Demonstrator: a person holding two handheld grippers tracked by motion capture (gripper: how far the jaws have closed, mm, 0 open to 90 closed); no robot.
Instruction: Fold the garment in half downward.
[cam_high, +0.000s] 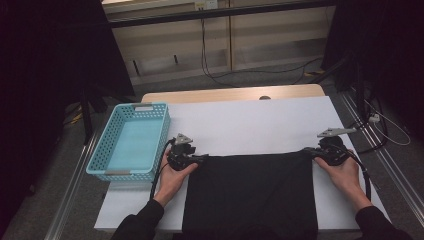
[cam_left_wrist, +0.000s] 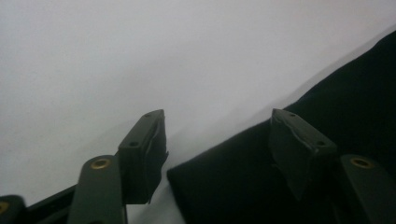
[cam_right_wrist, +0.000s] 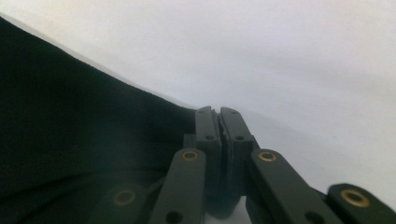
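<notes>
Black cloth (cam_high: 252, 192) flat on table (cam_high: 250, 125), near edge. Right tool (cam_right_wrist: 219, 116) pinched on far right corner. Left tool (cam_left_wrist: 217, 135) half-wide, straddling far left corner: close squarely before lifting, both corners level.

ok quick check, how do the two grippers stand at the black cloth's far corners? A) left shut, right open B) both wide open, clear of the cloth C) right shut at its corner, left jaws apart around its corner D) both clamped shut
C: in the right gripper view the right gripper has its jaws together at the black cloth edge, while the left gripper has a gap between its jaws, the cloth corner lying in it.
</notes>
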